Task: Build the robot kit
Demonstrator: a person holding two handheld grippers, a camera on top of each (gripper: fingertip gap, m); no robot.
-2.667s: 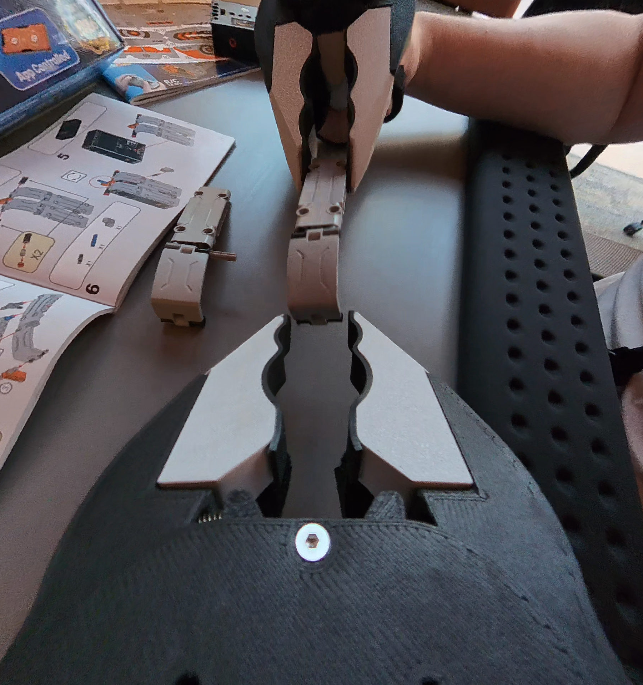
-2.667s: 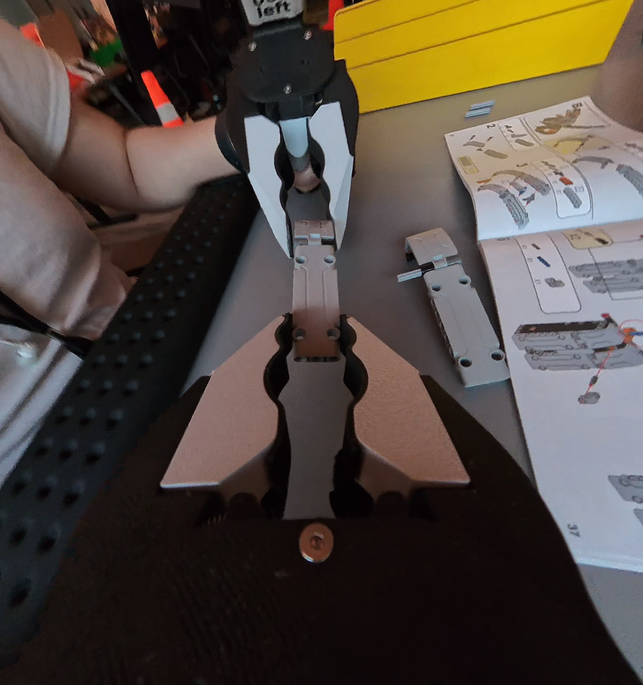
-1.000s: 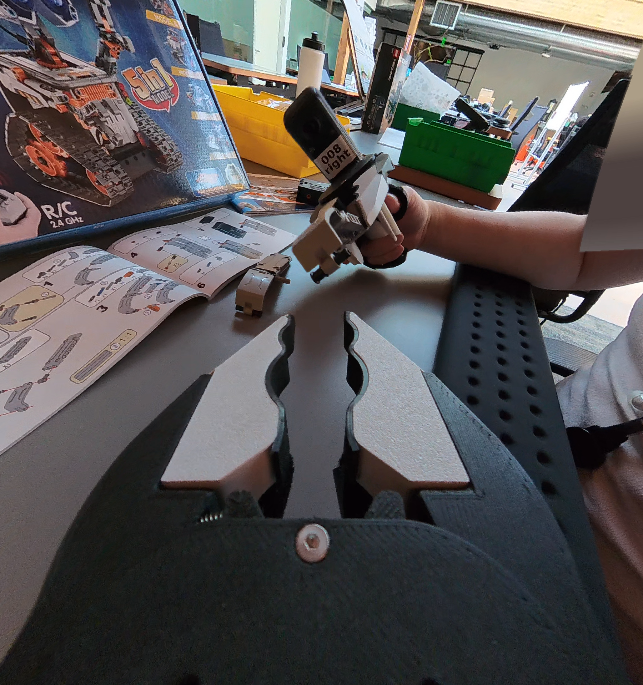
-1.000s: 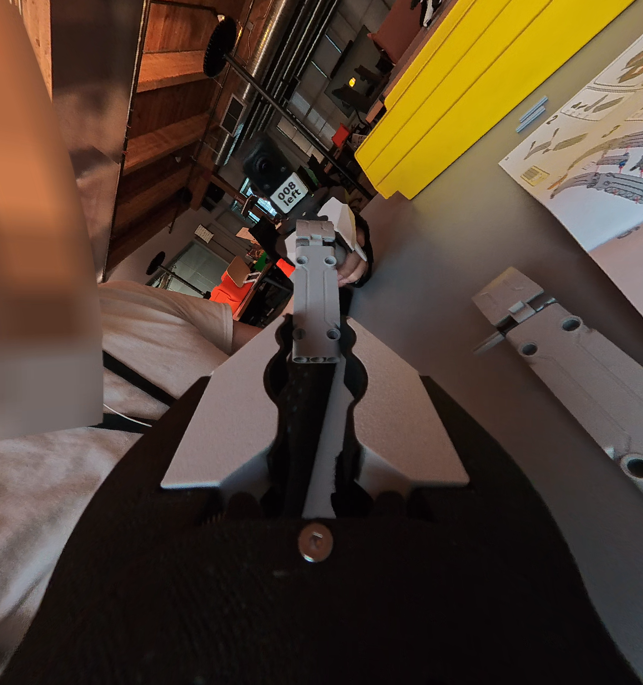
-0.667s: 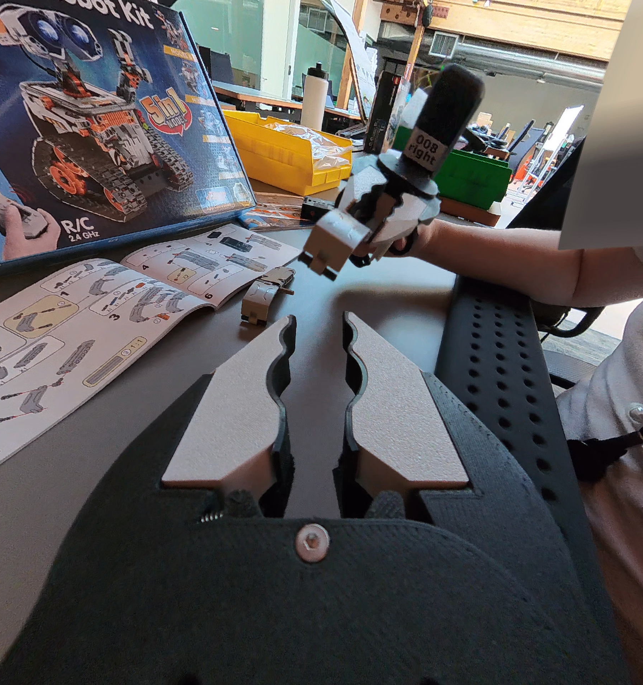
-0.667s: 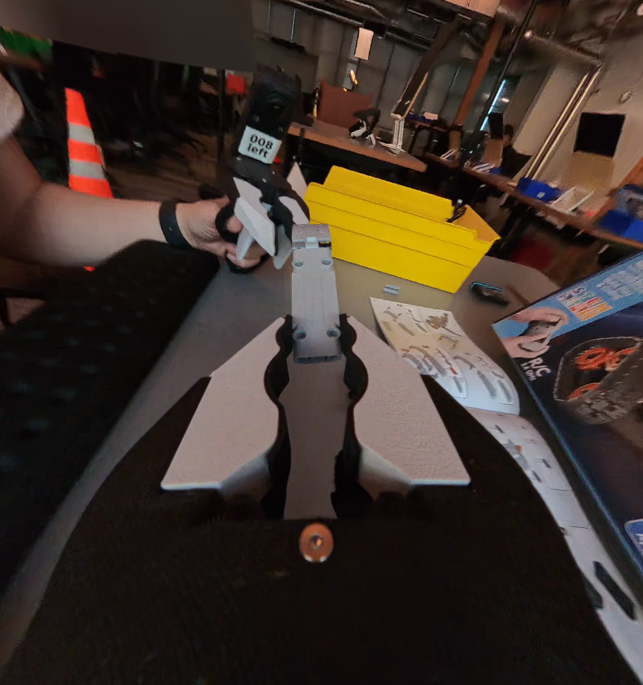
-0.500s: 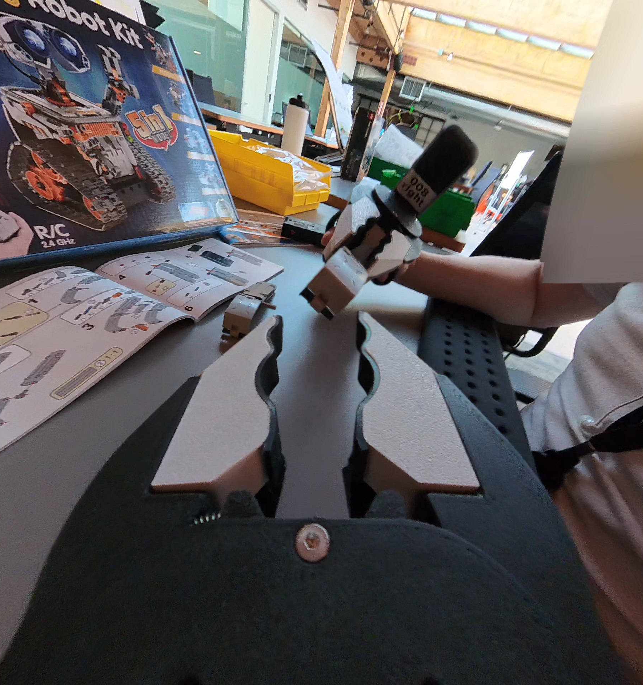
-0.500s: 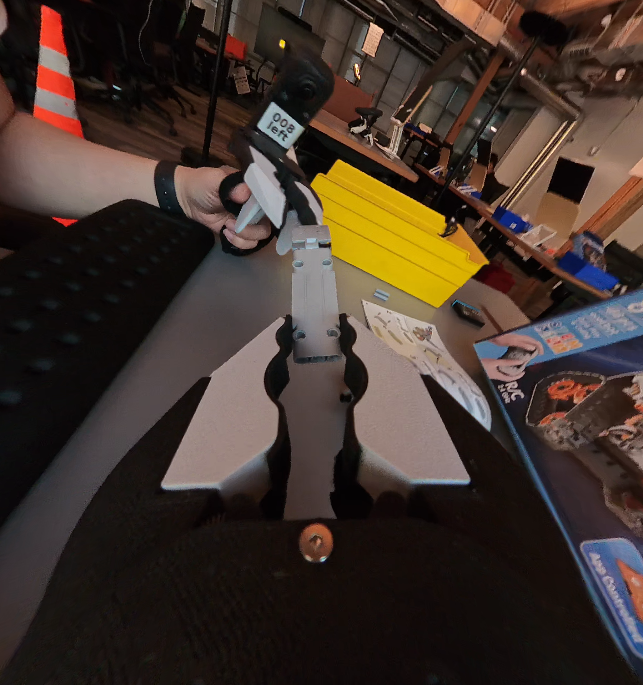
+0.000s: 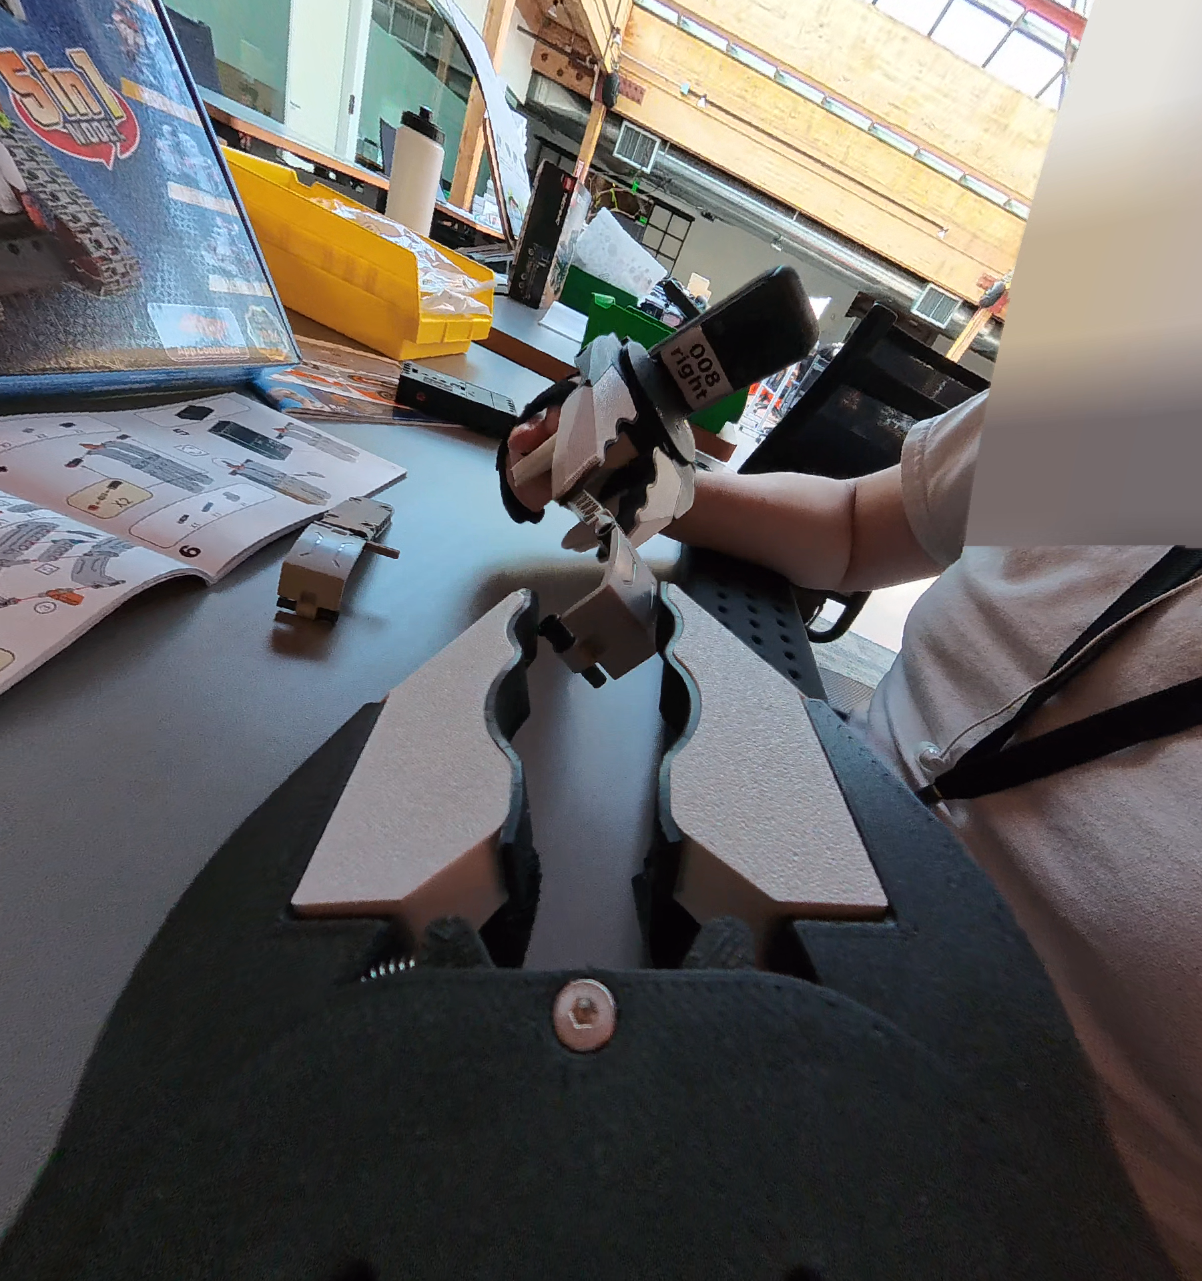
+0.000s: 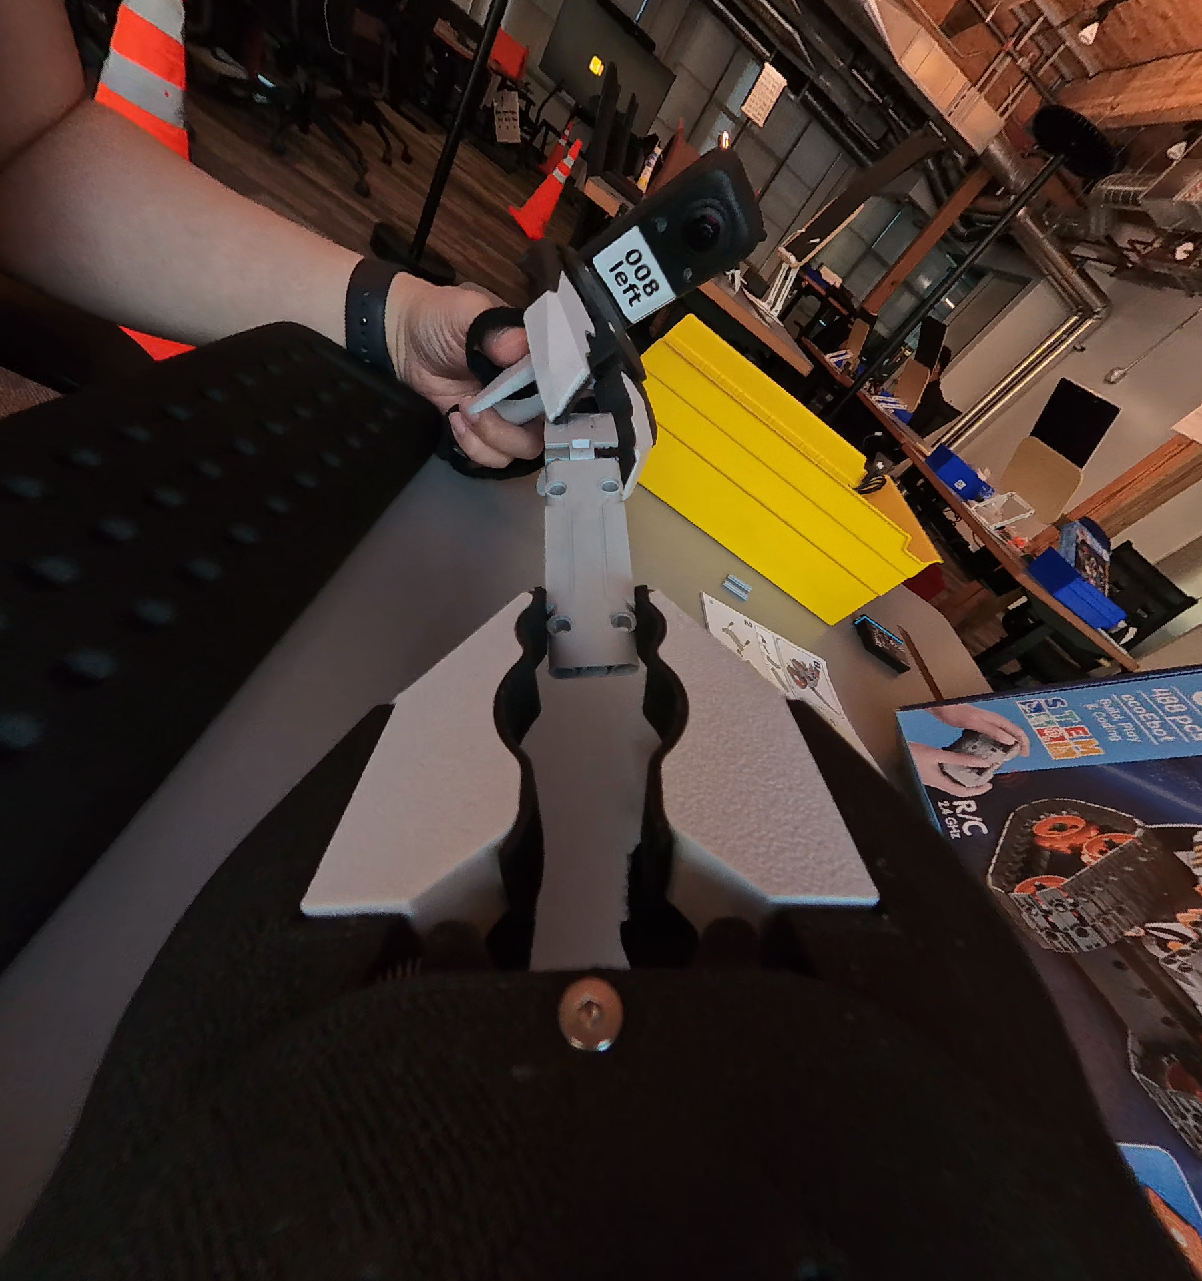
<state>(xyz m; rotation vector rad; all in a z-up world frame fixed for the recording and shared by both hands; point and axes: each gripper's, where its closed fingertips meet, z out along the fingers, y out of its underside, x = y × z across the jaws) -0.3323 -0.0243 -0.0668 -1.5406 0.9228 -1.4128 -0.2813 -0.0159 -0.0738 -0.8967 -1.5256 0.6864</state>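
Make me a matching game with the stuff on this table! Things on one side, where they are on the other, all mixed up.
Things
1. long grey piece
2. short grey piece
3. instruction booklet
4. yellow bin

Where or how
A. lies open on the table
B. held up in the right hand-held gripper
C. has crinkly clear plastic inside
D. lies on the table beside the instruction booklet

Pairs: 1-B, 2-D, 3-A, 4-C

Both wrist cameras look along their fingers, facing each other, sharing the grey part (image 9: 608,617)
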